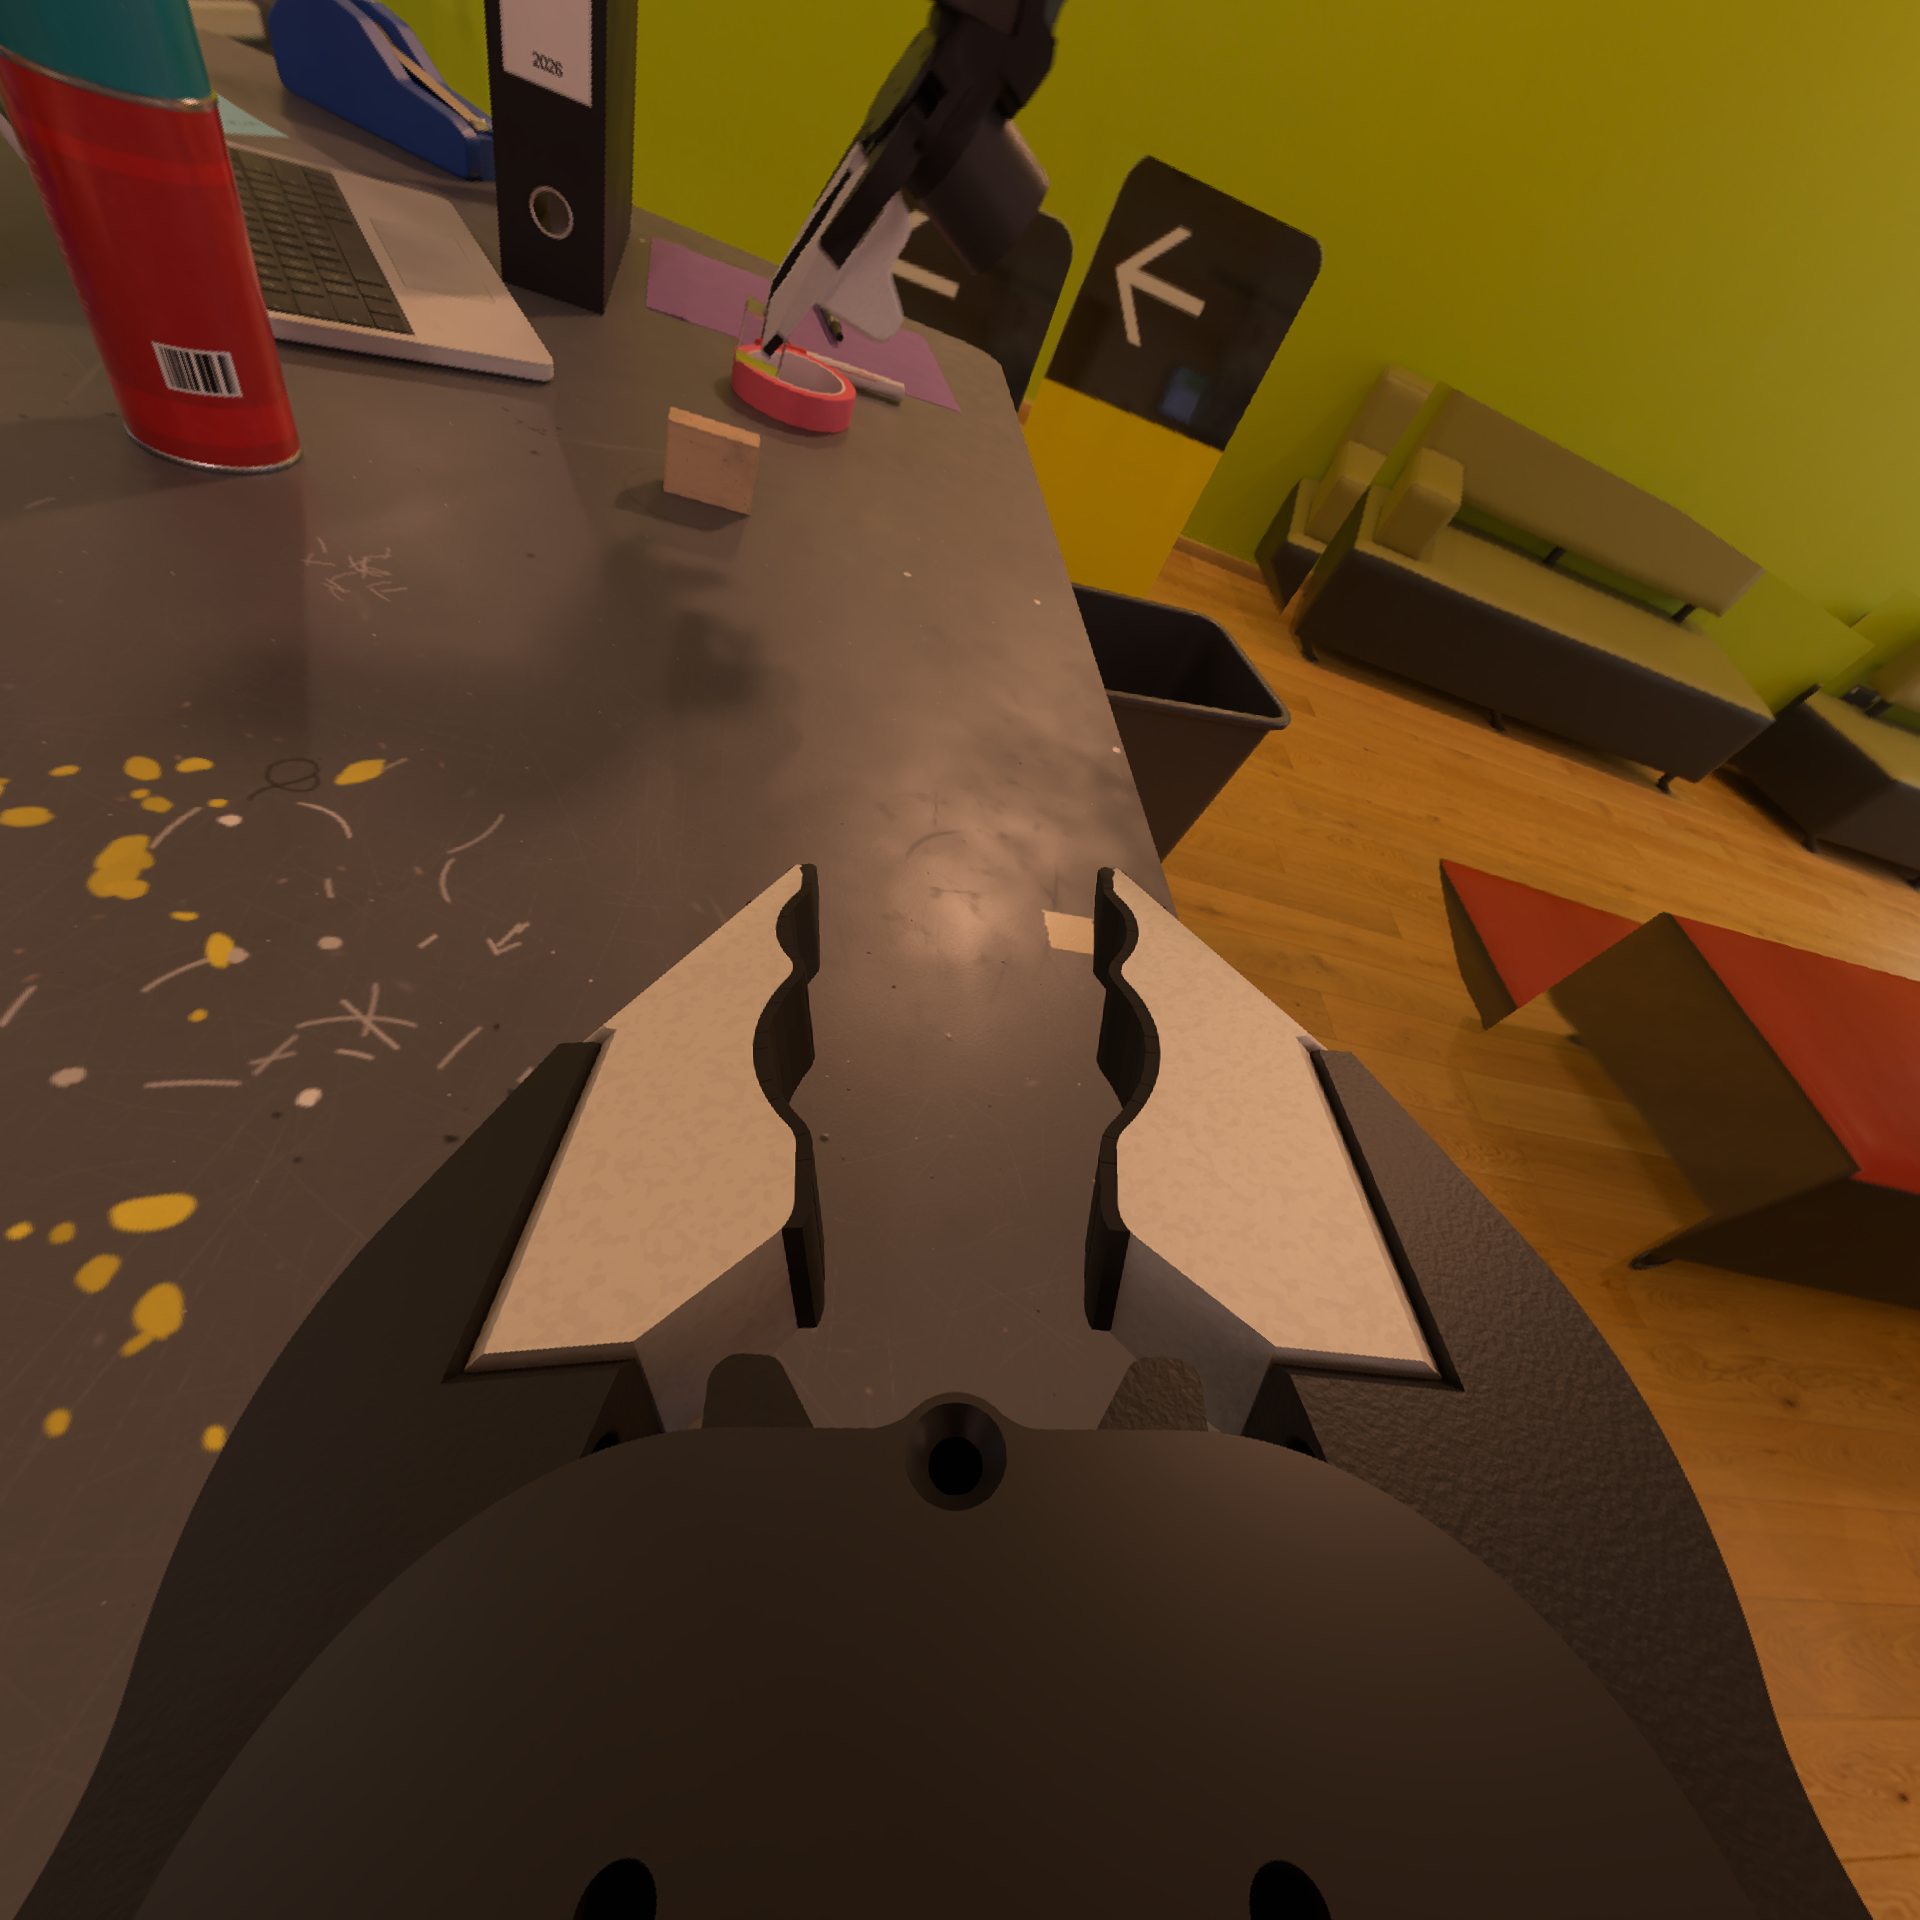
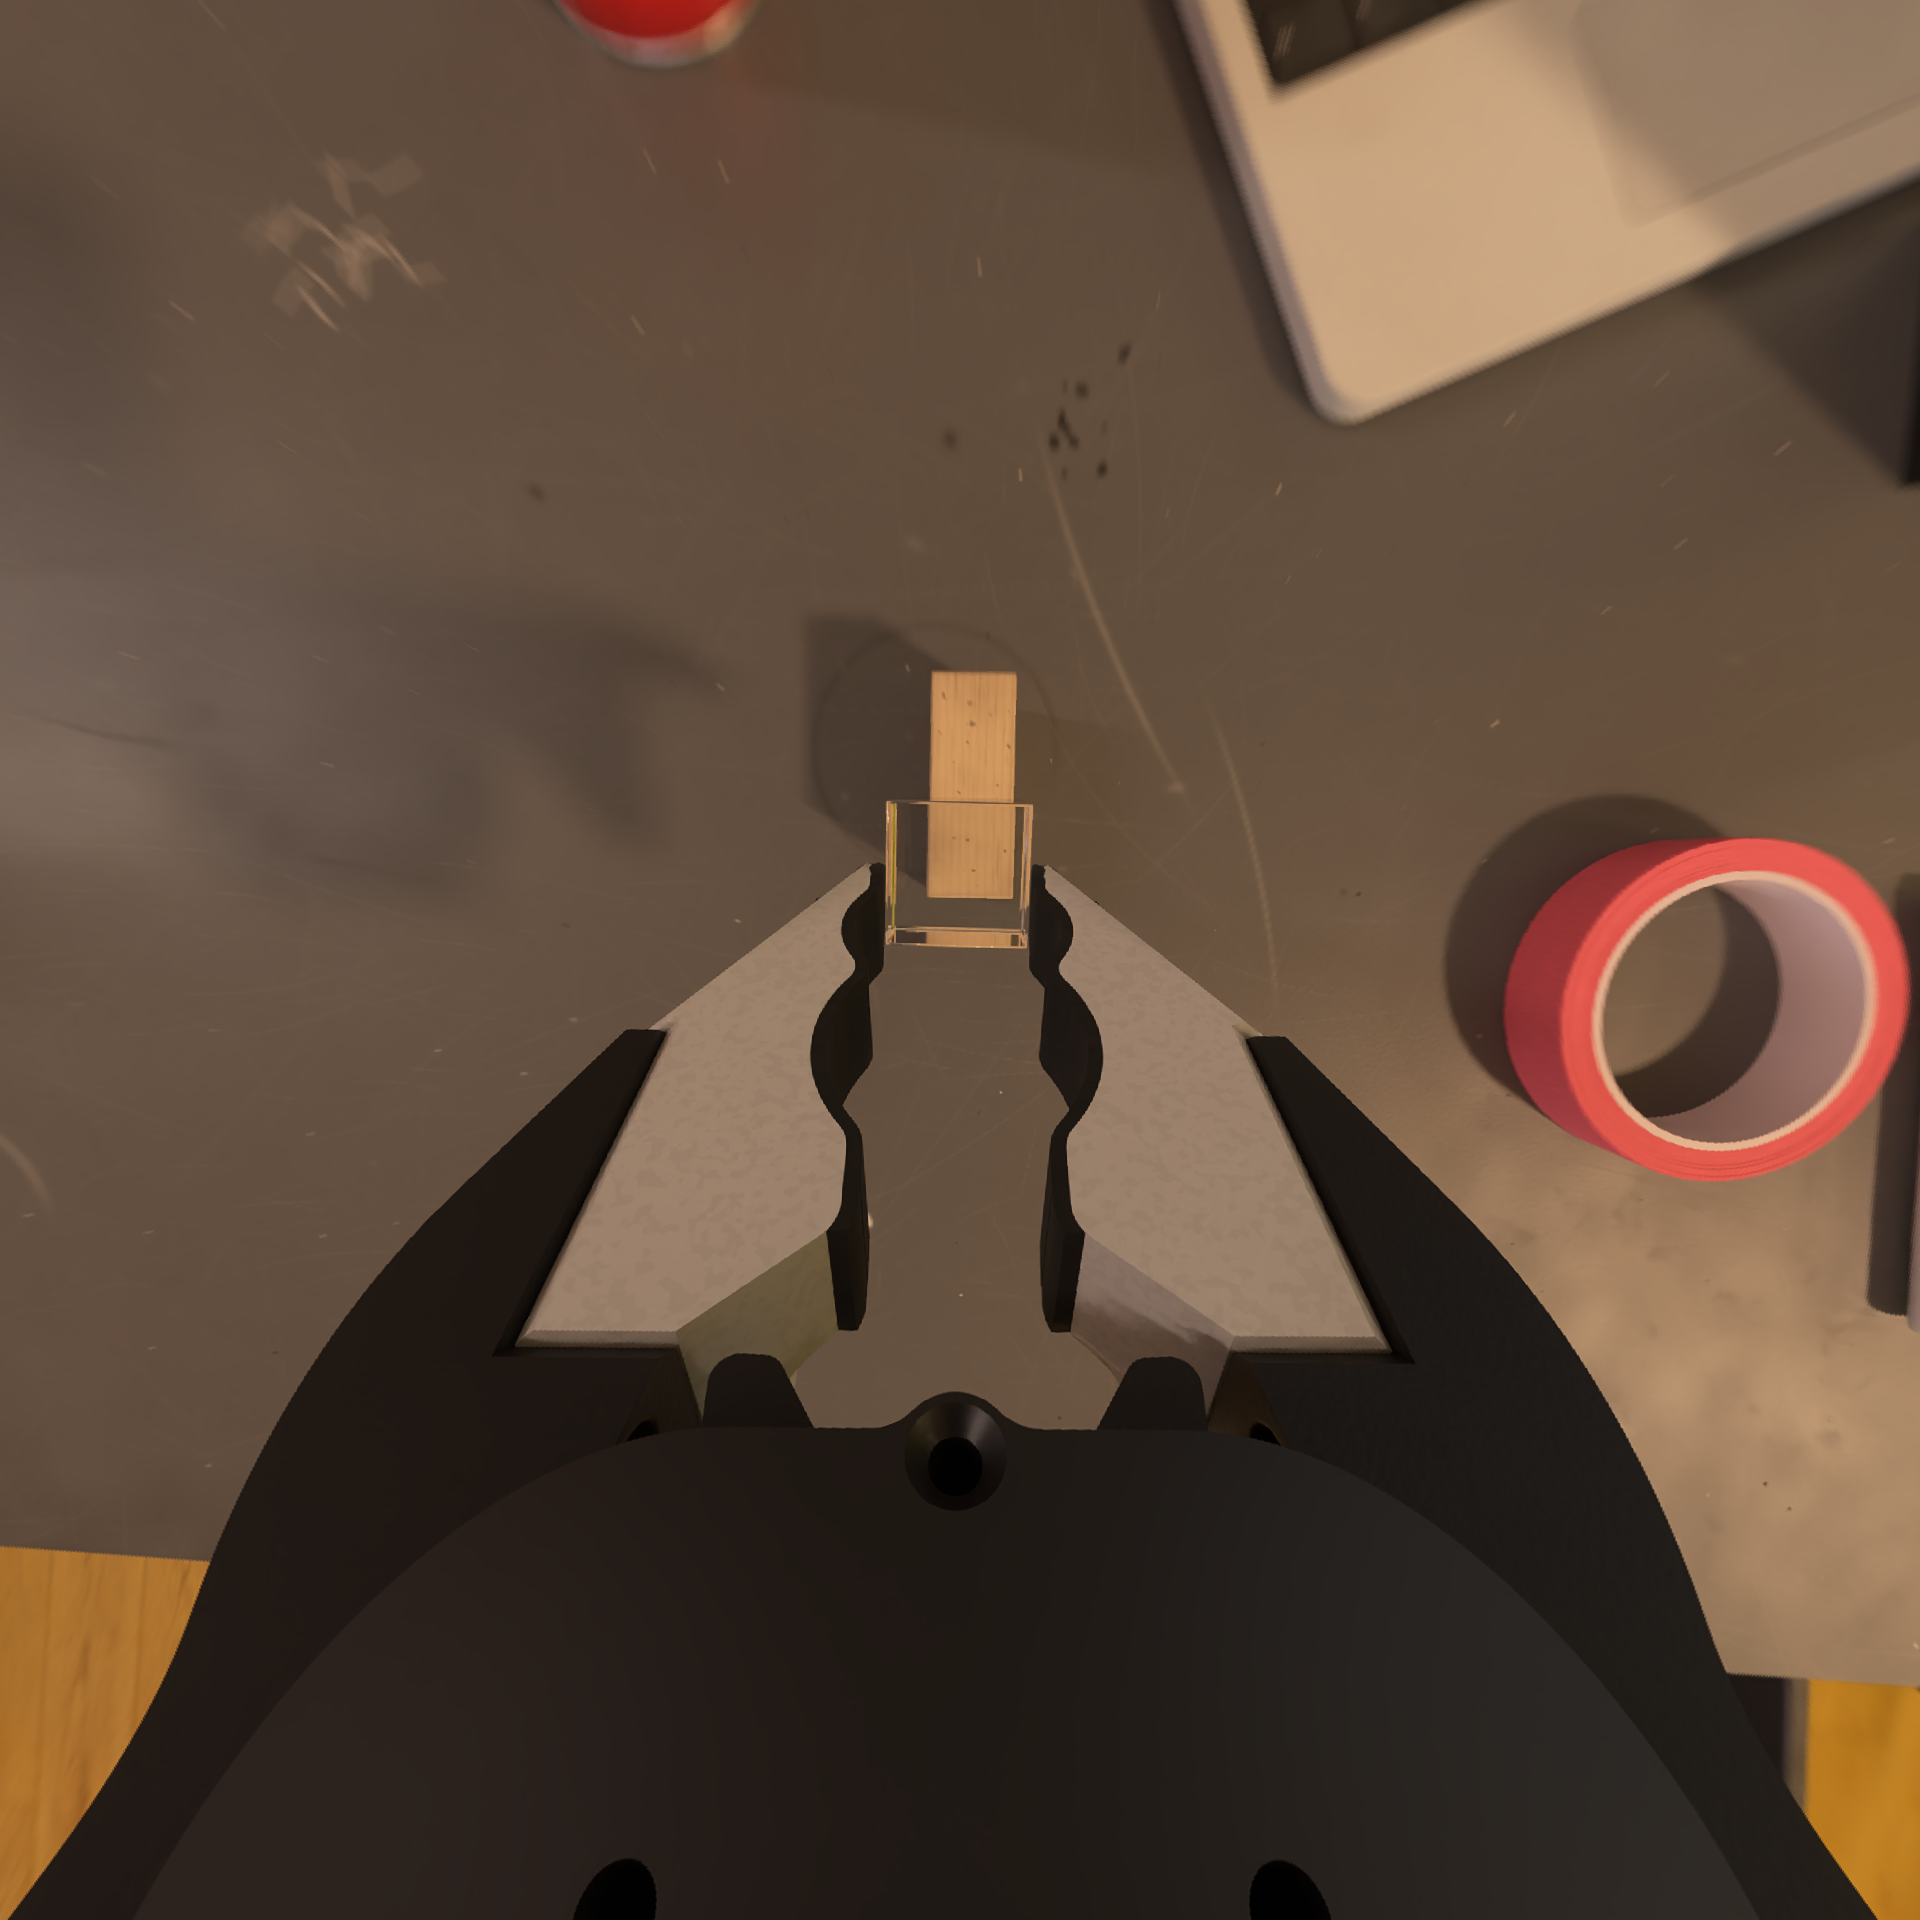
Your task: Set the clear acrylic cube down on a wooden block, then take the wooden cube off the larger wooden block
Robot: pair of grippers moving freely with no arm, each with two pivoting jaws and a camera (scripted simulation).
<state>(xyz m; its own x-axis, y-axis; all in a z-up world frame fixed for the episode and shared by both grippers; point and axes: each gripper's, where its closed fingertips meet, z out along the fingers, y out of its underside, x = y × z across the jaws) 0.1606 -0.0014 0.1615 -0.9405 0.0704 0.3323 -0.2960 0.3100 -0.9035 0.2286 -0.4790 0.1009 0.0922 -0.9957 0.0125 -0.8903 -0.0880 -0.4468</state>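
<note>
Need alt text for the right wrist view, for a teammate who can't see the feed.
The right gripper holds the clear acrylic cube between its fingertips, looking down on a wooden block on the scuffed grey table. A roll of red tape lies to the right, a laptop corner at upper right.

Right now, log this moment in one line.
right gripper: shut on acrylic cube | above wooden block | left gripper: open, empty
</note>
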